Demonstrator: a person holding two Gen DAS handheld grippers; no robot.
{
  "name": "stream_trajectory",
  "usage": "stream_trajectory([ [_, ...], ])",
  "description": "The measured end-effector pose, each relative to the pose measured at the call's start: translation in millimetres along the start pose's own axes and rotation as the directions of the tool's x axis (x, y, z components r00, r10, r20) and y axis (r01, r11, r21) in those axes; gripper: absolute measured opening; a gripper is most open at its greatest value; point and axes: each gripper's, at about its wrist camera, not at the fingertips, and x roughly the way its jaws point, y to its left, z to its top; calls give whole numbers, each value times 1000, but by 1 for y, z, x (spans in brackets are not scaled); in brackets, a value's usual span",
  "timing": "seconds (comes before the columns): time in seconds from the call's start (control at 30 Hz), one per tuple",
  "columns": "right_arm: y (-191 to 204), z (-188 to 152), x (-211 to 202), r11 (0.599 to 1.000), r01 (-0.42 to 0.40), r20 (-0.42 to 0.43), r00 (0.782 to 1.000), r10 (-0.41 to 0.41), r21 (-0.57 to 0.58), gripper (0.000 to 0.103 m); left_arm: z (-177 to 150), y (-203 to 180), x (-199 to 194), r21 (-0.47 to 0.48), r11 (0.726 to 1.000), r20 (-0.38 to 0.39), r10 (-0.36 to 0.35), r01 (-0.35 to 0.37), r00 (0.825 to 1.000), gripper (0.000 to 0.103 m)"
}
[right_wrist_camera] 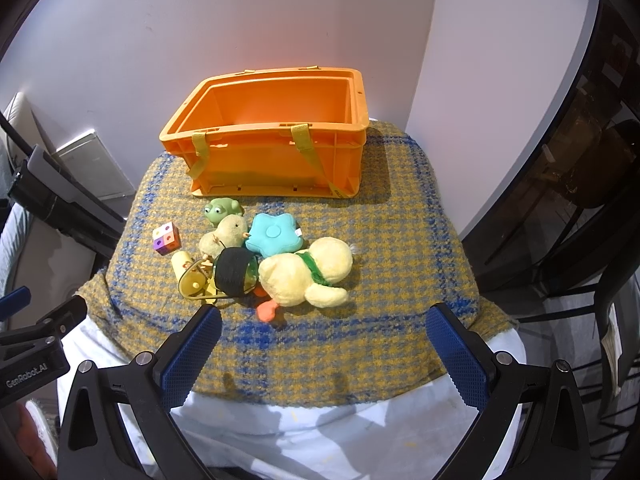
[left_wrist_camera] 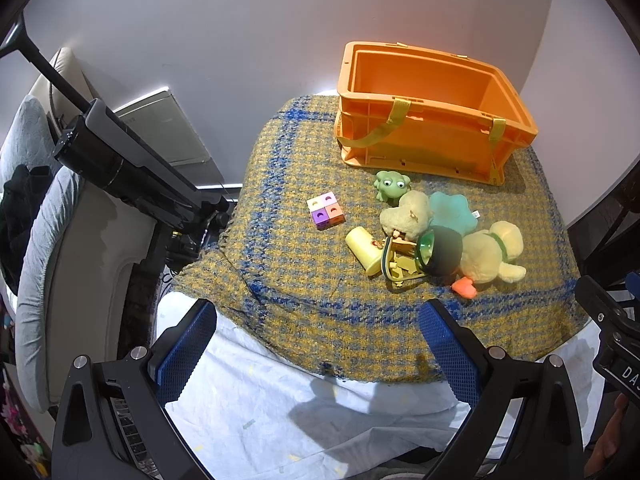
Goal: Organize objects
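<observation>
- Left gripper (left_wrist_camera: 316, 344): black frame w/ blue ribbed pads, jaws spread wide, holding nothing, over near edge of table
- Right gripper (right_wrist_camera: 324, 346): same build, jaws spread wide, nothing between them, near front edge of cloth
- Orange plastic crate w/ olive webbing straps (right_wrist_camera: 276, 160): upright at back of table by white wall (right_wrist_camera: 200, 20), open top; what's inside cannot be made out
- Yellow-and-blue checked woven cloth (right_wrist_camera: 380, 248): covers table top, over a white sheet (right_wrist_camera: 320, 432)
- Green rubber frog w/ big eyes (right_wrist_camera: 222, 210): just in front of crate
- Multicolour cube block, purple/orange/pink/cream faces (left_wrist_camera: 325, 211): left of toy pile, apart from it
- Small tan plush chick (right_wrist_camera: 226, 234): touching frog side of pile
- Teal star-shaped plush cushion (right_wrist_camera: 274, 236): beside chick, behind the duck
- Large pale-yellow plush duck w/ green collar, orange feet (right_wrist_camera: 308, 274): lying on its side, right end of pile
- Black round toy w/ green rim (left_wrist_camera: 442, 250): against duck
- Pale-yellow plastic cup (left_wrist_camera: 364, 250): on its side, left of black toy, yellow plastic bits next to it
</observation>
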Motion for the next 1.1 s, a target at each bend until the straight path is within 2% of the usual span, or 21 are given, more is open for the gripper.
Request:
stream_trajectory([
  [0.23, -1, 1, 6, 1000, 9, -2, 1000, -9, 13, 102, 4, -2, 6, 66, 997, 6, -31, 31, 1000, 103],
  [0.33, -2, 1, 8, 1000, 12, -2, 1000, -12, 20, 102, 6, -4, 9, 127, 991, 12, -54, 52, 998, 103],
  [0.37, -2, 1, 9, 1000, 11, 0, 1000, -11, 22, 102, 6, -4, 10, 357, 920, 2, -175, 162, 985, 103],
  [0.4, -2, 1, 11, 1000, 11, 0, 1000, -11, 25, 102, 6, -5, 12, 364, 918, 5, -174, 160, 985, 103],
  [0.43, -3, 0, 13, 1000, 11, 0, 1000, -11, 28, 102, 6, -6, 14, 430, 883, -3, -205, 186, 979, 103],
  [0.47, -3, 0, 15, 999, 12, -1, 1000, -11, 31, 102, 6, -8, 15, 461, 865, -8, -221, 200, 975, 103],
  [0.63, -3, -3, 28, 998, 13, -16, 1000, -12, 63, 102, 4, -13, 28, 485, 849, -23, -229, 211, 973, 103],
  [0.7, -2, -4, 34, 997, 10, -17, 1000, -9, 71, 102, 2, -16, 33, 509, 830, -35, -248, 231, 968, 103],
  [0.77, -3, -6, 39, 997, 4, -21, 1000, -2, 79, 102, 1, -18, 38, 526, 805, -59, -288, 275, 956, 103],
  [0.8, -3, -6, 42, 997, 1, -23, 1000, 1, 83, 102, 1, -19, 40, 547, 783, -74, -309, 298, 948, 103],
  [0.9, -4, -7, 50, 996, 2, -26, 1000, 0, 89, 102, 0, -23, 49, 551, 766, -97, -336, 332, 937, 103],
  [1.07, -2, -8, 61, 994, 35, -33, 999, -32, 106, 102, -4, -33, 69, 558, 755, -129, -332, 345, 935, 103],
  [1.1, -1, -8, 64, 994, 37, -33, 999, -34, 103, 102, -4, -35, 74, 579, 732, -144, -341, 359, 929, 103],
])
